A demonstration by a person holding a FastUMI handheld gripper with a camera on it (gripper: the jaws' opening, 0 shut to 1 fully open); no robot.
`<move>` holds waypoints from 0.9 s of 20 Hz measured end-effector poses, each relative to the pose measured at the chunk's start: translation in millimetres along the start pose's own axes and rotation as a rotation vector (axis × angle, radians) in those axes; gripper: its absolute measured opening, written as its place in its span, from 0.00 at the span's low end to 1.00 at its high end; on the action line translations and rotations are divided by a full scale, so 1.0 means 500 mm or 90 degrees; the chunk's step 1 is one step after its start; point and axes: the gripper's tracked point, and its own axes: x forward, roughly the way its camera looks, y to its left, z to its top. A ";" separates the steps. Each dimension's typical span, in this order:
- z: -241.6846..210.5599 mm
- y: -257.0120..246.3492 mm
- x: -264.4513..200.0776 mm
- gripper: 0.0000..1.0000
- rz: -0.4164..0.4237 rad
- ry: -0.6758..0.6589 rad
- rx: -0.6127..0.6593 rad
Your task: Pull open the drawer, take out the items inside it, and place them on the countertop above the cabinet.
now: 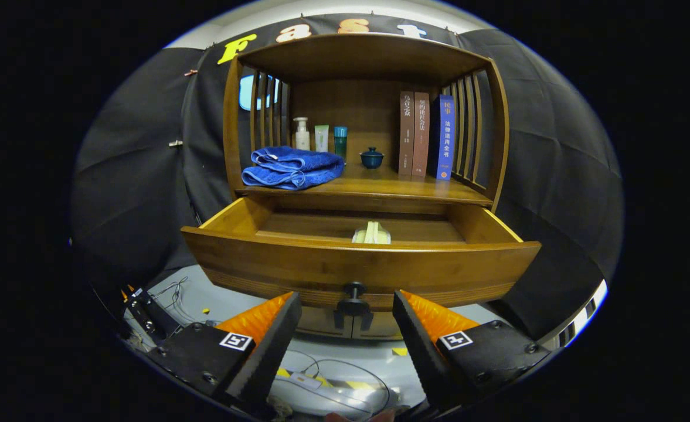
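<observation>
Our gripper hangs released, fingers apart either side of the drawer knob. We see a pale item inside, its lower part hidden behind the drawer front.

Drawer front wall hides lower part of pale item inside; item too small to identify.

Your tongs stand wide apart: two wedge-shaped fingers with ribbed inner faces, on black screwed blocks, each bearing what looks like a square marker.
</observation>
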 end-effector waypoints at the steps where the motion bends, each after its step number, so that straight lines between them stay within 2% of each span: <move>1: 0.025 -0.005 -0.008 1.00 -0.003 0.003 -0.006; 5: 0.115 -0.005 -0.002 0.99 0.031 0.012 0.013; 9: 0.175 -0.029 0.084 0.99 0.018 0.084 0.060; 12: 0.181 -0.042 0.174 0.97 0.015 0.146 0.043; 18: 0.091 -0.061 0.338 0.97 -0.024 0.280 0.051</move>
